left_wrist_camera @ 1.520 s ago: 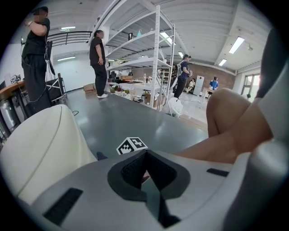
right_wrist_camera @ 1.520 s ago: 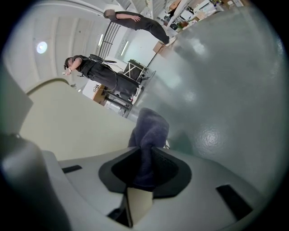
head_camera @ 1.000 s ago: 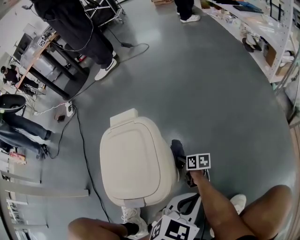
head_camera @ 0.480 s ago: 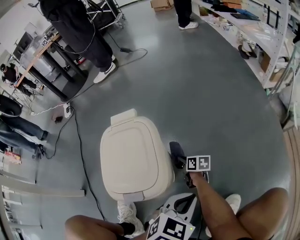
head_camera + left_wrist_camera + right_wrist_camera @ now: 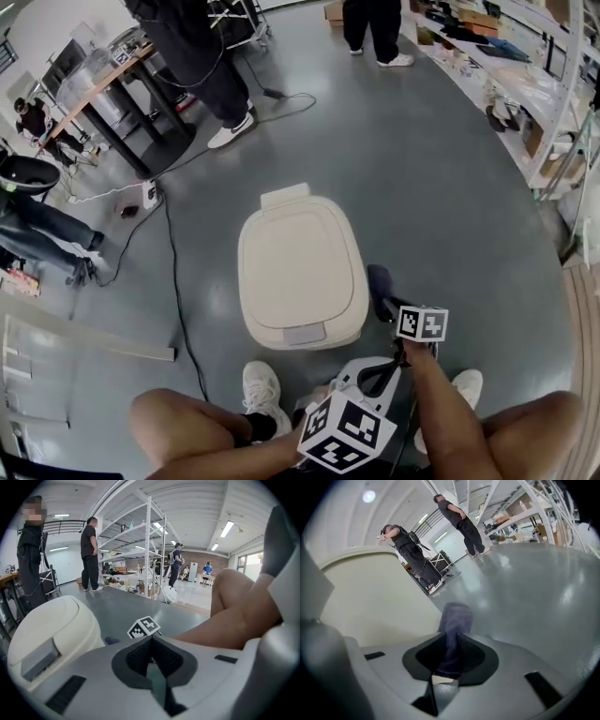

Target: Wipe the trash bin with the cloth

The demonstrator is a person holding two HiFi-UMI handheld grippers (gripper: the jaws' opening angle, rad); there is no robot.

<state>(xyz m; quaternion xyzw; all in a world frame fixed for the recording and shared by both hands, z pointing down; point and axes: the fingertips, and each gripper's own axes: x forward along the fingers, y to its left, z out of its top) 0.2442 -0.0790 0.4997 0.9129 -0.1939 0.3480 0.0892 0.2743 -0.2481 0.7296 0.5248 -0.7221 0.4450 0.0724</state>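
A cream trash bin with its lid down stands on the grey floor in front of the person's knees. My right gripper is shut on a dark blue cloth and holds it beside the bin's right wall. In the right gripper view the cloth sticks up out of the jaws next to the bin's cream side. My left gripper is low between the knees with its jaws shut and nothing in them; in its view the bin lies to the left.
A black cable runs along the floor left of the bin. People stand at the far side near a table. White shelves line the right. The person's shoes are just behind the bin.
The view has shifted so the bin sits more to the centre. The right gripper with the cloth stays at the bin's right side.
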